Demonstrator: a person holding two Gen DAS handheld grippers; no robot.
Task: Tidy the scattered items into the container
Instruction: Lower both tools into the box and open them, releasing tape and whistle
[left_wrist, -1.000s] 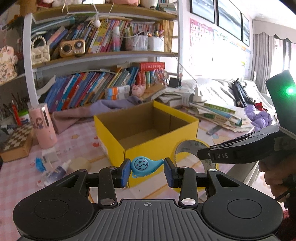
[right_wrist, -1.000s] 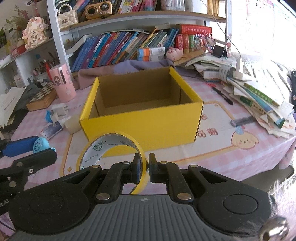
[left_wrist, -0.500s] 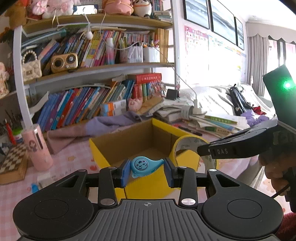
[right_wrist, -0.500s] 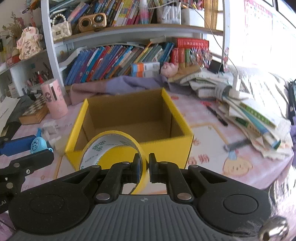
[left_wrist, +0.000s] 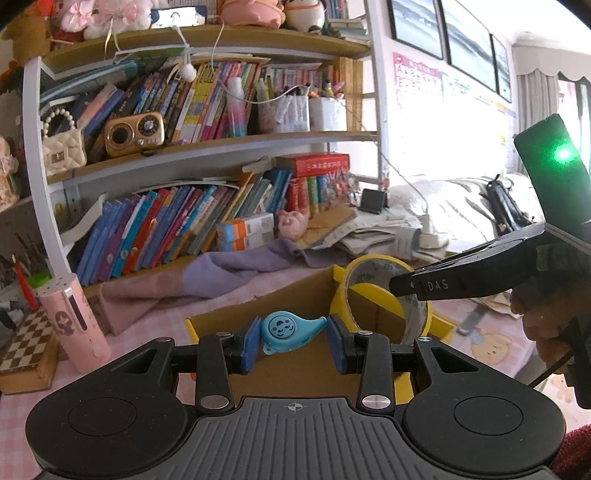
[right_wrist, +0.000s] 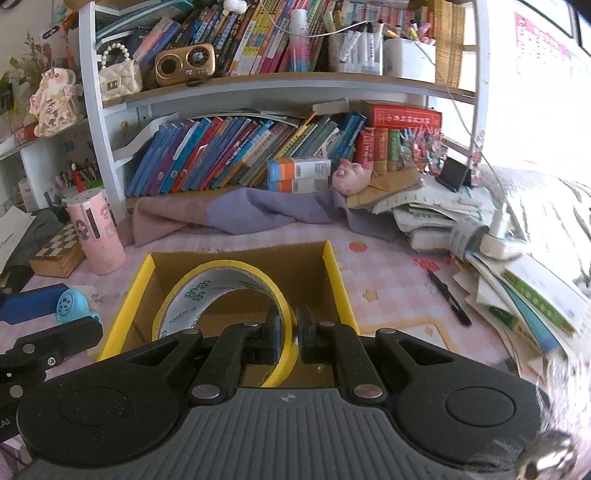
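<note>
I hold my left gripper (left_wrist: 293, 341) clamped on the blue whistle (left_wrist: 290, 330) and my right gripper (right_wrist: 289, 334) pinched on the yellow tape roll (right_wrist: 221, 295), both above the open yellow box (right_wrist: 334, 273).

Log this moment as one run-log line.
left gripper: shut on blue teardrop toy | right gripper: shut on yellow tape roll | both over open yellow cardboard box
</note>
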